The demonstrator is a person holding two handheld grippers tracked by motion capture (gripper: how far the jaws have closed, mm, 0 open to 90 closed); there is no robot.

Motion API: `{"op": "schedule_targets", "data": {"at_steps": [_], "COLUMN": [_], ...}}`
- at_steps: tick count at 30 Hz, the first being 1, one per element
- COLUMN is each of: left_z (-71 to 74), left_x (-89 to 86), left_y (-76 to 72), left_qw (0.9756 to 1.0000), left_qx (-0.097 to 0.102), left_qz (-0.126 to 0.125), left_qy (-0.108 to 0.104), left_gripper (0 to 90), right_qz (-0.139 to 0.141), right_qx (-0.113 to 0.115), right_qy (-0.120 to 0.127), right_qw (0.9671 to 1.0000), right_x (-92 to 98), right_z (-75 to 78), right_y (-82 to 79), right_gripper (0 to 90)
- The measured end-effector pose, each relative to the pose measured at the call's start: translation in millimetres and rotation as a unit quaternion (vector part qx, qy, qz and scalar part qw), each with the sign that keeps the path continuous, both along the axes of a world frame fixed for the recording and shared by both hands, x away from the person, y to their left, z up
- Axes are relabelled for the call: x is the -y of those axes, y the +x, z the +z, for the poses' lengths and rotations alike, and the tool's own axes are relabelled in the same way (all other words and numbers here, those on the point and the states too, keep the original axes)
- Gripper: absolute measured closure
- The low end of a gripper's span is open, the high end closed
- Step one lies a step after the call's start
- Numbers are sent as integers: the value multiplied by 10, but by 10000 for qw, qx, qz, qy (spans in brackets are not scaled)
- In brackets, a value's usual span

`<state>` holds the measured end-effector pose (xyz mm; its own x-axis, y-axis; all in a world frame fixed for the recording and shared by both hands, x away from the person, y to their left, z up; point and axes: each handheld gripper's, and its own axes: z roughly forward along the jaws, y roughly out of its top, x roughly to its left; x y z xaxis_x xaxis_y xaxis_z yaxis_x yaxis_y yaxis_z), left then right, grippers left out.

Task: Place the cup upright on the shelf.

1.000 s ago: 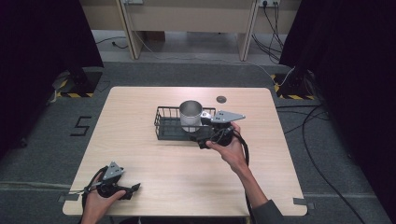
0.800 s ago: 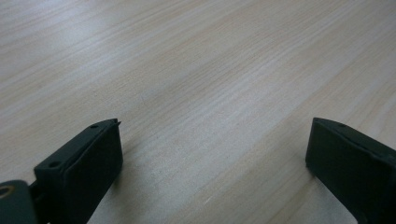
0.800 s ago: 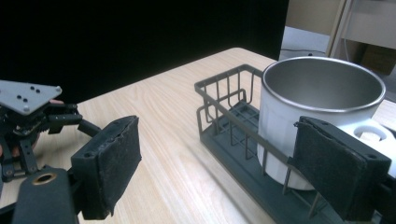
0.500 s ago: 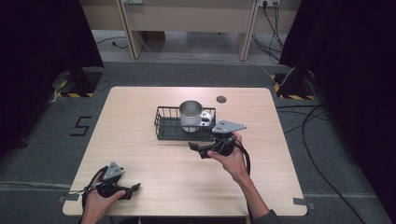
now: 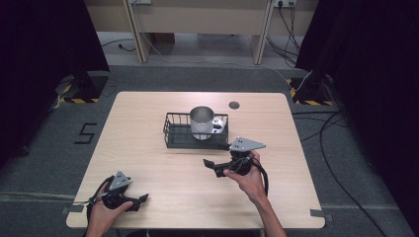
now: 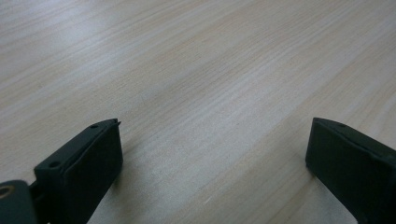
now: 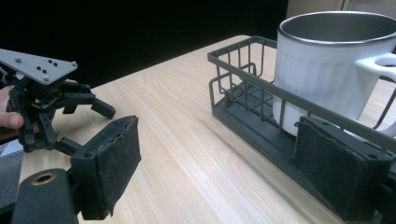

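A white mug with a steel inside [image 5: 202, 122] stands upright at the right end of a dark wire basket [image 5: 173, 133] in the middle of the wooden table. My right gripper [image 5: 212, 167] hovers just in front of the basket's right corner, pointing left, open with nothing between its jaws. In the right gripper view the mug [image 7: 327, 70] and the basket [image 7: 243, 70] lie close ahead on the right of the right gripper [image 7: 224, 158]. My left gripper [image 5: 142, 200] rests near the table's front left edge, open and empty; the left gripper [image 6: 215, 149] has bare wood under it.
A small black round disc [image 5: 234, 104] is set in the table behind the basket. The table's front edge [image 5: 197, 228] lies close to both hands. Cables run over the floor at the right. The left gripper [image 7: 88, 126] appears far off in the right gripper view.
My right gripper has drawn back from the mug in the basket, toward the front of the table and lower. The mug stays in the basket. The left gripper has not moved.
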<state>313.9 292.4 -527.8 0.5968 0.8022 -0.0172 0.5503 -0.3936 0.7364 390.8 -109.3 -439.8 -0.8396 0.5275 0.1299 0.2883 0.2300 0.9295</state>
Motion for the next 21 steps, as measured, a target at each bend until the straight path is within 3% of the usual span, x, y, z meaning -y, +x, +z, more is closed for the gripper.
{"op": "schedule_targets", "data": {"at_steps": [8, 21], "left_z": [-1, 0], "left_x": [1, 1], "left_y": [-1, -3], "left_qw": [10000, 10000], "left_qx": [4, 2], "left_qz": [4, 4], "left_qy": [-3, -3], "left_gripper": [32, 32], "right_qz": [-29, -83], "right_qx": [-80, -116], "right_qy": [-75, -95], "right_qw": [9999, 9999], "right_x": [22, 127], "right_z": [-131, -203], "right_y": [-102, -234], "right_gripper": [151, 151]}}
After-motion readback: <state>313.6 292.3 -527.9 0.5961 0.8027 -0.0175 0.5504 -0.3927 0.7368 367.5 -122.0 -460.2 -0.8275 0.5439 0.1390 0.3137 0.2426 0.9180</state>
